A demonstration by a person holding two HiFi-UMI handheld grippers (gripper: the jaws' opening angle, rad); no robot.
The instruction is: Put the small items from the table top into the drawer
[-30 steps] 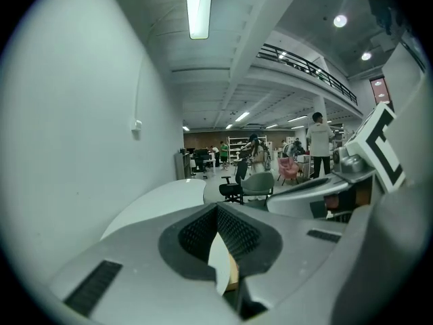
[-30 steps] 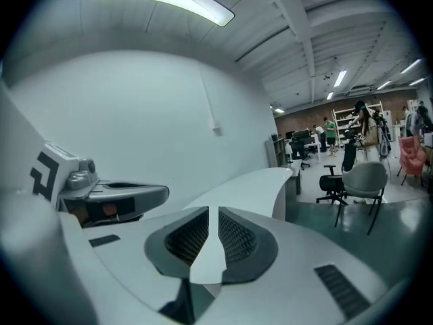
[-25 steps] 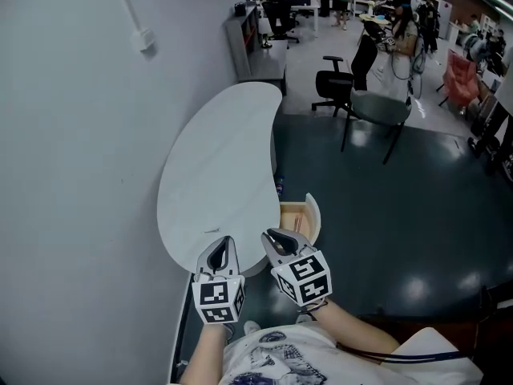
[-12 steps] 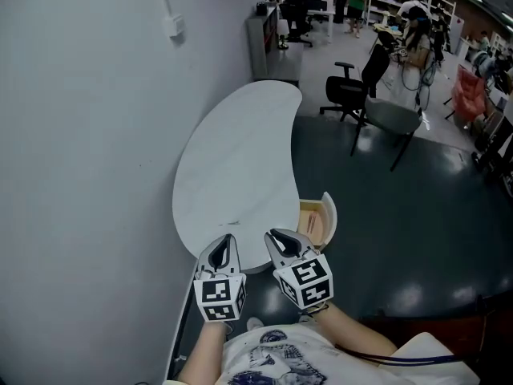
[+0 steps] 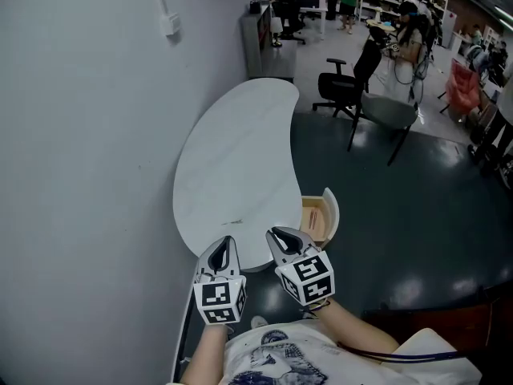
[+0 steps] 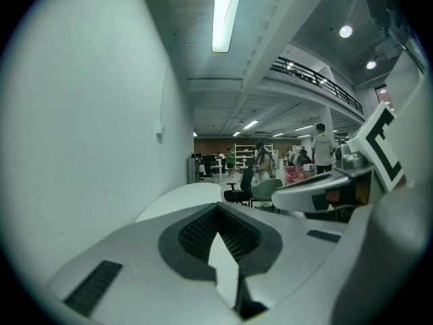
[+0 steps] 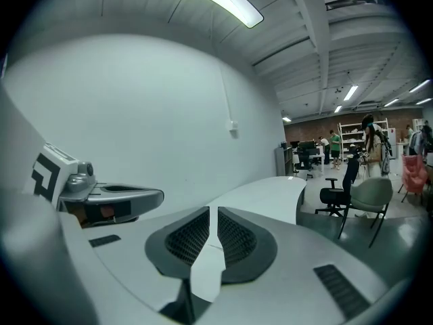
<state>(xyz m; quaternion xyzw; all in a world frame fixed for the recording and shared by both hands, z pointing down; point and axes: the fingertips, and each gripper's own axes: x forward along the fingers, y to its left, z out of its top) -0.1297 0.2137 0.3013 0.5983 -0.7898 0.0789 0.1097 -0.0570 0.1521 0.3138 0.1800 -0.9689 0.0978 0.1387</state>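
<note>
A white kidney-shaped table (image 5: 232, 159) stands against the wall. Its wooden drawer (image 5: 319, 215) is pulled open at the table's right side, with something pale and reddish inside. A thin small mark or item (image 5: 233, 221) lies near the table's near end; I cannot tell what it is. My left gripper (image 5: 227, 240) (image 6: 218, 207) hovers over the near table edge, shut and empty. Beside it my right gripper (image 5: 275, 233) (image 7: 214, 210) has its jaws drawn to a thin slit with nothing between them. It points just left of the drawer.
The grey wall (image 5: 80, 175) runs along the table's left. A black office chair (image 5: 341, 83) and a grey chair (image 5: 385, 111) stand on the dark floor beyond the table. People and shelves are far at the back.
The view has swung, so the table and drawer sit a little further right in the picture. Both grippers stay side by side at the table's near end, jaws unchanged.
</note>
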